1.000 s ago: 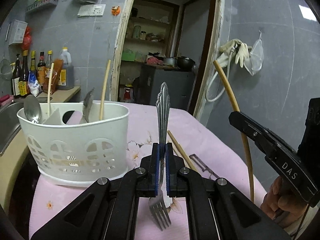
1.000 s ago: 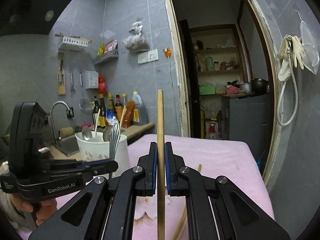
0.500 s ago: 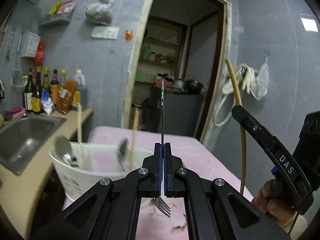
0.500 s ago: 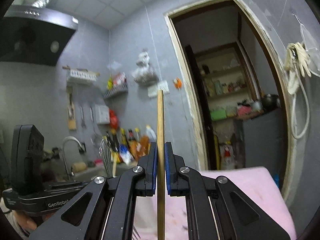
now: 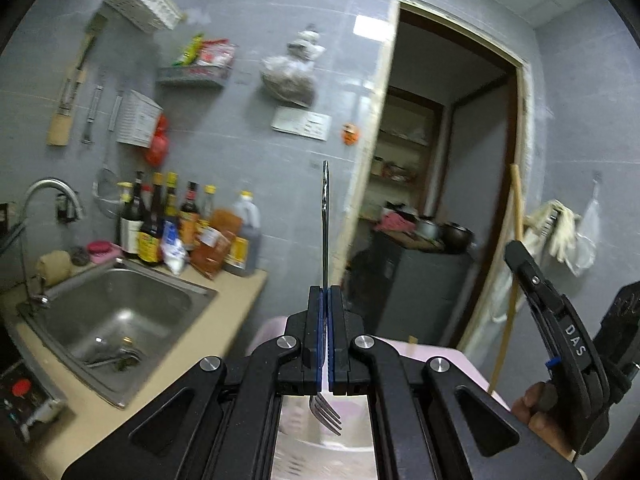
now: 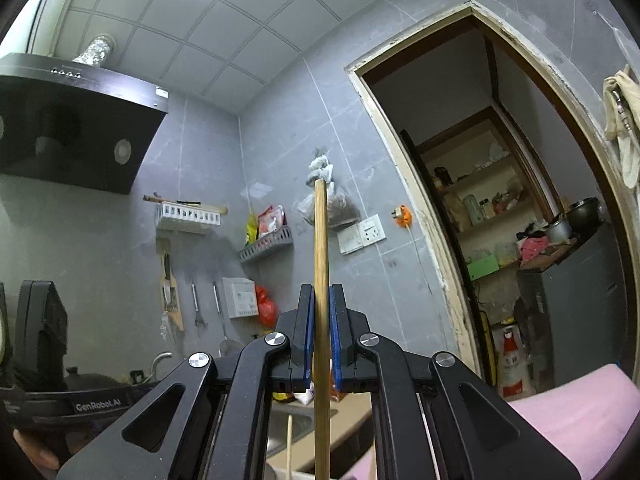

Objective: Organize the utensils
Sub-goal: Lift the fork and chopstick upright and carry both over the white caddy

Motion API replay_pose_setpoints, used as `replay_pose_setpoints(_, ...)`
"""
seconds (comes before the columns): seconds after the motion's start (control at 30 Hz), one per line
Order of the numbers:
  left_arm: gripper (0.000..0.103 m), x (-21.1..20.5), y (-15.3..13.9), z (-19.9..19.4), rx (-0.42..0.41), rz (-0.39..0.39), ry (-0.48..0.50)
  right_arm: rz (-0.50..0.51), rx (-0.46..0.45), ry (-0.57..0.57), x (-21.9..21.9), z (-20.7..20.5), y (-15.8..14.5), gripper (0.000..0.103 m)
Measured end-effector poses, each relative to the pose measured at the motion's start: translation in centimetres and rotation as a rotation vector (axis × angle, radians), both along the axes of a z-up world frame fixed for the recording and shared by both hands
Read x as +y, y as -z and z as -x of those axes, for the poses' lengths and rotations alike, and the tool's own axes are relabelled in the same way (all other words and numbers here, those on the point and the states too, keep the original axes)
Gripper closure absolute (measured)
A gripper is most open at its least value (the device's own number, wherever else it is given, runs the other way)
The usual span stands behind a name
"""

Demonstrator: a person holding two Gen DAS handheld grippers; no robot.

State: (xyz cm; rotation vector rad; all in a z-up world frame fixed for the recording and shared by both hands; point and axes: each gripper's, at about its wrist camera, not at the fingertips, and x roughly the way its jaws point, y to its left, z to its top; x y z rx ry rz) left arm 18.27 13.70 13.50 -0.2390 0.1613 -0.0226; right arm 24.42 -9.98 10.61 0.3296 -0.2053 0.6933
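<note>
Left gripper (image 5: 324, 336) is clamping a fork (image 5: 325, 216) upright, right gripper (image 6: 320, 336) is pinching a chopstick (image 6: 321, 280), both hanging above the sink (image 5: 116, 320) side.

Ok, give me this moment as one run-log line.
left claw: shut on fork, handle up, tines down | right claw: shut on chopstick, upright | holder: not in view | both raised
</note>
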Motion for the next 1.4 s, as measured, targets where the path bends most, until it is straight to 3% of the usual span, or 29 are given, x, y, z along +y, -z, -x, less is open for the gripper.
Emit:
replay_pose_setpoints(0.2, 0.103, 1.2, 1.6, -1.0, 0.022, -0.023, -0.073, -0.018, 0.017, 0.059, 0.8, -1.8, 1.1, 0.098)
replay_pose_setpoints(0.43, 0.103, 0.9, 3.9, -2.7, 0.069, 0.007, -0.068, -0.022, 0.058, 0.103, 0.8, -3.2, 2.5, 0.098)
replay_pose_setpoints(0.8, 0.103, -0.2, 5.9, -3.5, 0.101, -0.016, -0.062, -0.034, 0.088, 0.132, 0.6, -4.4, 3.6, 0.098)
replay_pose_setpoints(1.03, 0.103, -0.8, 7.2, -3.6, 0.13, -0.021, -0.031, 0.049, 0.126, 0.131, 1.5, -4.6, 4.9, 0.098)
replay_pose_setpoints(1.4, 0.102, -2.3, 8.8, -3.4, 0.187, -0.052, 0.041, 0.279, 0.169, 0.089, 2.2, -2.5, 6.9, 0.098)
